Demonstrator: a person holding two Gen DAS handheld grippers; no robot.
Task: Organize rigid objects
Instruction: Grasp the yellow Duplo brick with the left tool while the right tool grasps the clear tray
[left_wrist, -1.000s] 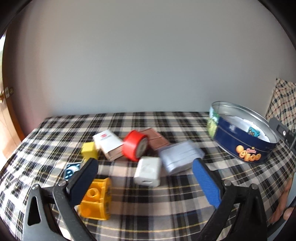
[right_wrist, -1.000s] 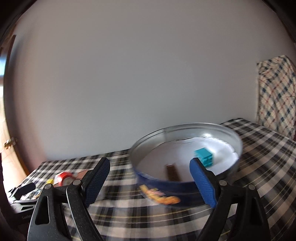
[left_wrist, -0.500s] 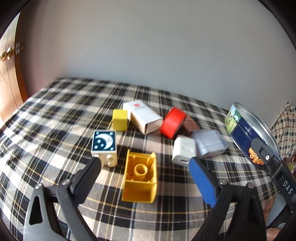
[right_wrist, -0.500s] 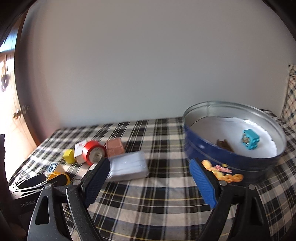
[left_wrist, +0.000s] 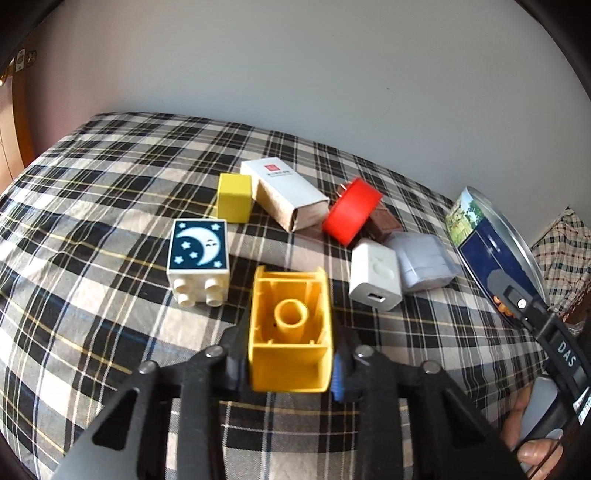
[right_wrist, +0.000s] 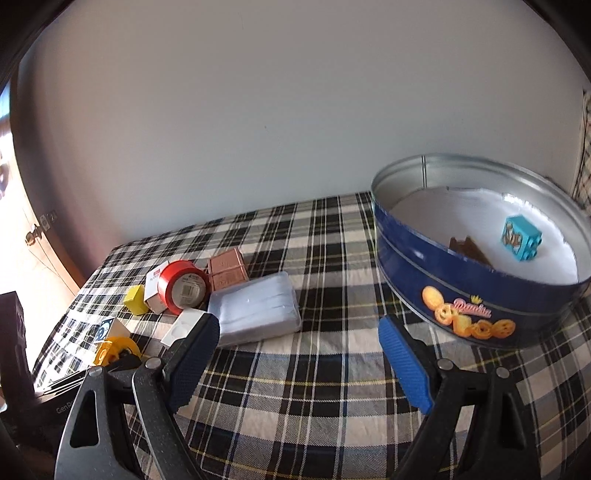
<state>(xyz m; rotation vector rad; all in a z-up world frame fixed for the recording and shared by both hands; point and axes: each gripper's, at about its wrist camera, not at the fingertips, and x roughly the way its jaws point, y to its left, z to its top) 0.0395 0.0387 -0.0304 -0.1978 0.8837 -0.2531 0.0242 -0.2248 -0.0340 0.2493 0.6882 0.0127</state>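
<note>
As its jaws finish closing, the left gripper (left_wrist: 291, 363) clamps the yellow block (left_wrist: 290, 328), ready for the cookie tin (right_wrist: 476, 291); the right gripper (right_wrist: 295, 354) hangs open, empty.

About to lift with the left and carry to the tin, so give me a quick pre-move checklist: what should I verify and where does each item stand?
1. Left gripper closed on the yellow block: ok; its jaws have just been closing and now press both sides.
2. Grip depth: cannot tell; the pads are hidden behind the block.
3. Neighbours clear of the lift: ok; the moon block and the white charger lie apart from it.
4. Cookie tin open, with room: ok; only a blue block and a brown piece inside.
5. Right gripper free: ok; open, nothing between its jaws.
</note>
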